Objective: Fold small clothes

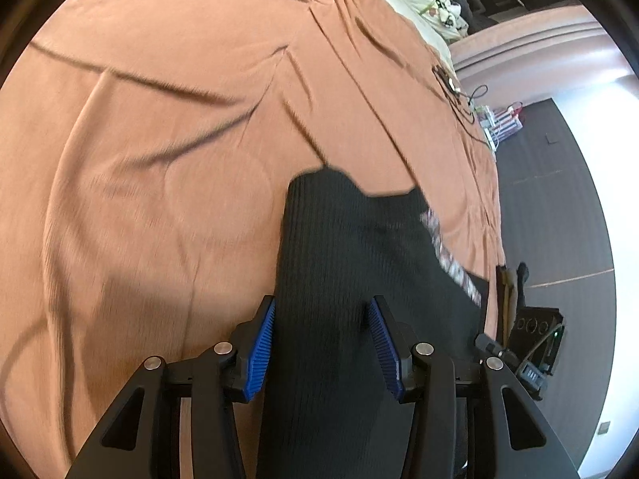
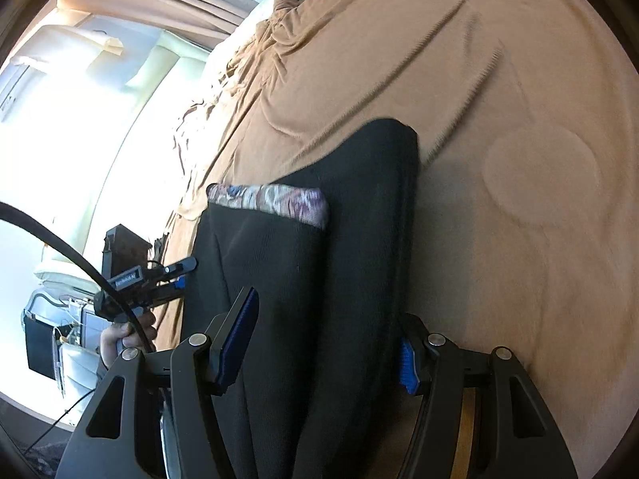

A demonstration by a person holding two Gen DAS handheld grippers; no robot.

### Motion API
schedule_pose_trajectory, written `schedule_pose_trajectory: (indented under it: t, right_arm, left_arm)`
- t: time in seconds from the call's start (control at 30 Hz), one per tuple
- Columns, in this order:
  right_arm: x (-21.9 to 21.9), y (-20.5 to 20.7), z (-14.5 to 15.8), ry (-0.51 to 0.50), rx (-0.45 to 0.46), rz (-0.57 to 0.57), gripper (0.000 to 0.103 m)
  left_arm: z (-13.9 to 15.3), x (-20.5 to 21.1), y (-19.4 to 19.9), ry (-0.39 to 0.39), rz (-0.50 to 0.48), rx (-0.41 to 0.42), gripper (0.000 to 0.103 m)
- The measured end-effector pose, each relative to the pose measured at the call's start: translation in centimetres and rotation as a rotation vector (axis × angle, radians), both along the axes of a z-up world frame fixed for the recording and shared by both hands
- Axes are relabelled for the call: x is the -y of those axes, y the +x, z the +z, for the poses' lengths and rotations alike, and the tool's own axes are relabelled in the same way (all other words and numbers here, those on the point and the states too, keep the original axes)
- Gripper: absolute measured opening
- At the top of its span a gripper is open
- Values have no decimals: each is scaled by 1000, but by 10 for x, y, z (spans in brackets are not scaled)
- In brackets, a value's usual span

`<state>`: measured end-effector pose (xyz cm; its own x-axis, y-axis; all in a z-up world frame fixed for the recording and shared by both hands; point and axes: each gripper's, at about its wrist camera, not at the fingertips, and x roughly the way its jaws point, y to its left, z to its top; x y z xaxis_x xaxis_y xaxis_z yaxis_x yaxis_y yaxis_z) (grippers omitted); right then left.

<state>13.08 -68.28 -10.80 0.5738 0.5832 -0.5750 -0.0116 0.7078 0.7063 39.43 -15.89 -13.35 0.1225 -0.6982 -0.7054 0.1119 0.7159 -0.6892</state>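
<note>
Bright window glare (blown out), motion blur, fisheye-bent edges

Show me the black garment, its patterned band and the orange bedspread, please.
Black garment [image 2: 359,239]: right wrist view, on the ribbed cloth at its middle.
Patterned band [image 2: 271,201]: right wrist view, middle of the band.
Orange bedspread [image 1: 159,119]: left wrist view, on a bare part left of the garment.

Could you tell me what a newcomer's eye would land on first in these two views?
A black ribbed garment fills the middle, running between the blue pads of the left tongs and the right tongs. It lies on a wide, wrinkled orange bedspread. A floral waistband crosses the garment's far end.
</note>
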Motion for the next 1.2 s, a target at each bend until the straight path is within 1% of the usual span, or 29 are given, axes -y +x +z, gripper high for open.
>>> schedule_pose_trajectory:
  t: [0.07,0.13,0.17,0.2,0.23,0.3,0.33,0.37,0.43,0.47,0.5,0.6,0.73,0.9,1.07,1.2]
  right_arm:
    - [-2,5,2,-10,2,7,58]
    - [-5,11,4,-28,3,7,55]
    - [-5,12,5,-37,1,3,51]
    - [-6,15,6,-46,-3,-2,48]
    - [-7,18,5,-59,-7,-13,43]
    - [-9,20,7,-82,-11,-17,38]
    - [-12,20,8,-99,-10,-17,33]
    - [-15,20,9,-114,-9,-17,25]
    - [-22,19,14,-134,-2,-8,17]
    - [-27,19,19,-152,3,-10,16]
    - [-31,22,23,-171,7,-11,15]
    - [-44,15,40,-223,34,-16,14]
    - [-57,1,61,-239,77,-5,13]
    - [-71,-19,81,-276,118,2,13]
    - [-85,-48,107,-295,183,4,13]
    - [-92,-84,126,-306,235,6,12]
  left_arm:
    - [1,2,7,4,5,13,43]
    - [-2,4,16,7,20,10,34]
    - [-3,6,18,7,24,10,31]
    - [-5,7,20,13,28,9,25]
    - [-7,9,21,15,30,7,21]
    - [-6,10,21,13,32,11,15]
    - [-5,11,20,9,33,17,12]
    - [-3,11,19,4,34,21,11]
    - [2,8,14,-3,37,40,9]
    - [6,7,13,-9,39,46,9]
    - [10,5,11,-17,41,54,8]
    - [21,-1,5,-43,44,69,8]
    - [41,-7,-8,-67,45,107,7]
    - [68,-15,-26,-94,46,153,7]
    - [94,-26,-45,-117,50,200,7]
    - [114,-38,-66,-135,55,235,7]
